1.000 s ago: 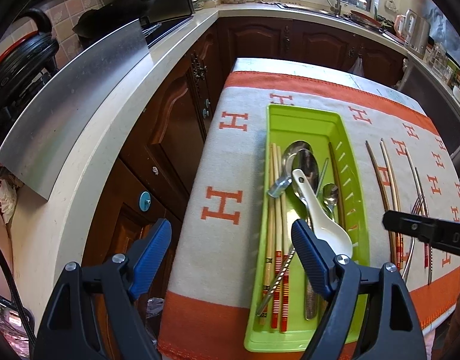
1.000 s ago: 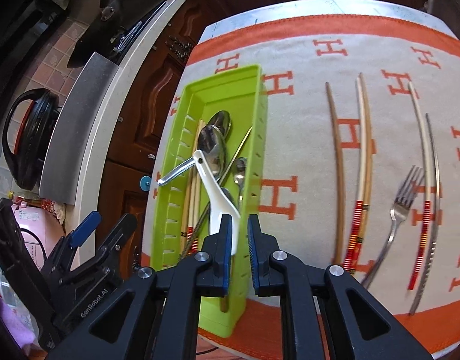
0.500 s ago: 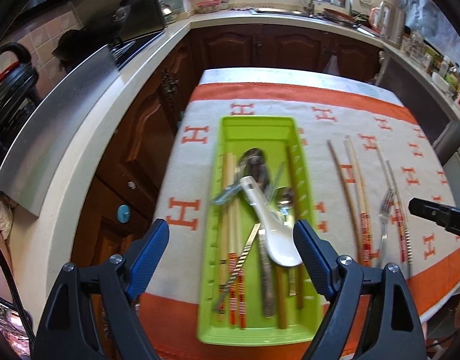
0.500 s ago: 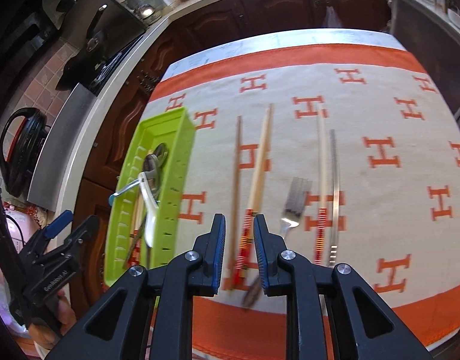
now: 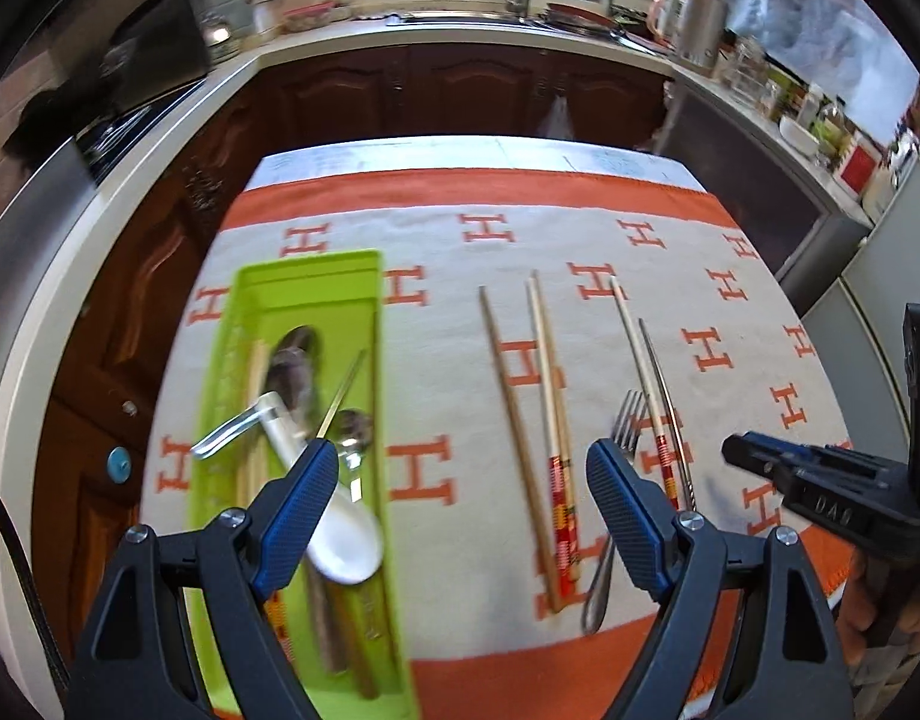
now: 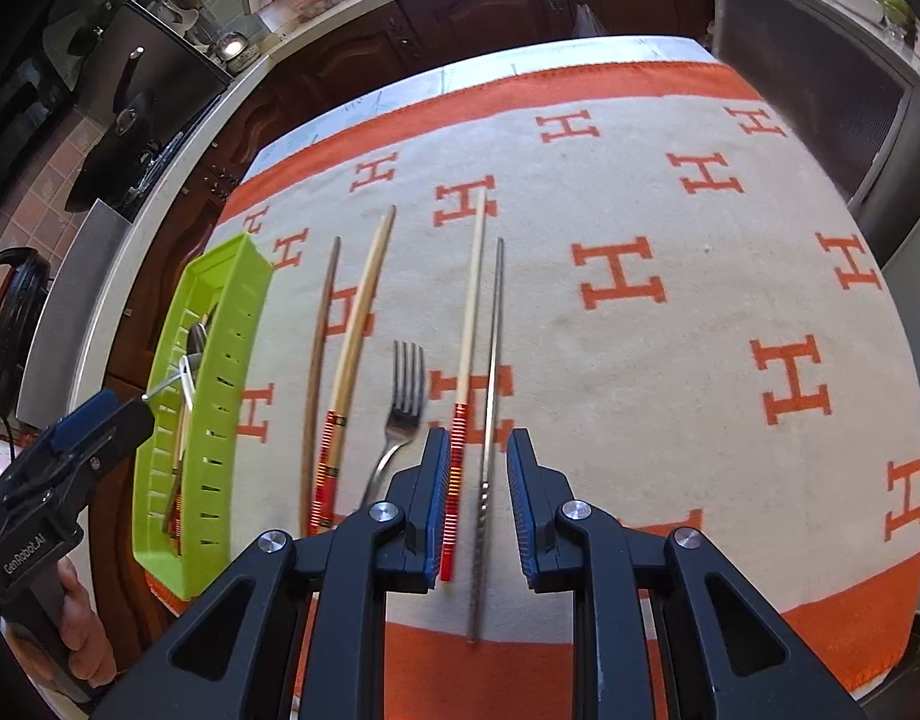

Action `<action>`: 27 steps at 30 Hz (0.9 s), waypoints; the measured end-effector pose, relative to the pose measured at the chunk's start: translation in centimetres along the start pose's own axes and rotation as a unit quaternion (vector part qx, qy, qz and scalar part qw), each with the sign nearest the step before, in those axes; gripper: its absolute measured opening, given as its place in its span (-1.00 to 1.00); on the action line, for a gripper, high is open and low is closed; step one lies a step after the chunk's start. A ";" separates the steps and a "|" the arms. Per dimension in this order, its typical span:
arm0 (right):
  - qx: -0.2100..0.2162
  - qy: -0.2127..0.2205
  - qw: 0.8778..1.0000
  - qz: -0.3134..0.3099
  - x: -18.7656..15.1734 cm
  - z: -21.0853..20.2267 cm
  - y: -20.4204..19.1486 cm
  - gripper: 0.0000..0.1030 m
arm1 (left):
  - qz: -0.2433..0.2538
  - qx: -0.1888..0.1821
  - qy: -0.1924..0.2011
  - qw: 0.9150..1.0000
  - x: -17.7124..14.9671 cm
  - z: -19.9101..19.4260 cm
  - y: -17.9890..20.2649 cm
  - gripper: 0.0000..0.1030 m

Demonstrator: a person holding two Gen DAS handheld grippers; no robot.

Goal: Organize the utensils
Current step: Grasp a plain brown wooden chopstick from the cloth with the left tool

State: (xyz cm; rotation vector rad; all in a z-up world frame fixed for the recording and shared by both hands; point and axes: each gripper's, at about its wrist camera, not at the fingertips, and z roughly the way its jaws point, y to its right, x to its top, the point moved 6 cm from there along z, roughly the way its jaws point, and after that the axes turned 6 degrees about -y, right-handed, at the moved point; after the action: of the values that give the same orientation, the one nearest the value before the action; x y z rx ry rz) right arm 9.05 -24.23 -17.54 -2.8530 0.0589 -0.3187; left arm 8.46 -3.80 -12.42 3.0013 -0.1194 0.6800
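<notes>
Two loose pieces lie directly under the right gripper (image 6: 477,504): a pale bamboo chopstick with a red-banded handle (image 6: 467,354) and, just beside it at its 3 o'clock, a metal chopstick (image 6: 490,420). Both run with their long axes from 6 to 12 o'clock in the right wrist view, in line with the gripper's fingers, which stand a little apart and empty, straddling the two handle ends. A closing pinch would therefore cross the sticks rather than run along them, which I judge suits a pickup. The fork (image 6: 400,414) and three more chopsticks lie on the cloth toward 9 o'clock, and the green utensil tray (image 6: 220,360) sits beyond them. The left gripper (image 5: 460,498) hangs wide open and empty above the tray's right wall, clearly farther from this pair than the right.
</notes>
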 end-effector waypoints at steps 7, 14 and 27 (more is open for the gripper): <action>0.008 -0.019 1.000 -0.017 -0.3 2.9 0.4 -0.62 | -0.007 -0.011 -0.042 0.999 0.6 4.8 1.8 0.03; -0.005 -0.030 0.998 -0.047 -0.1 5.3 -0.1 -0.62 | -0.032 -0.013 -0.075 0.997 0.6 8.3 1.4 -0.19; -0.099 0.015 0.989 -0.108 0.9 5.9 -0.9 -0.74 | -0.029 0.010 -0.093 0.995 -0.1 11.1 2.0 -0.20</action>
State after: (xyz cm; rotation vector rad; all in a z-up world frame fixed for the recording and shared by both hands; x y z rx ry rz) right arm 11.23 -21.86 -22.63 -3.0567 -0.2271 -0.4225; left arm 12.99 -6.63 -22.38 3.0679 -0.0344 0.3970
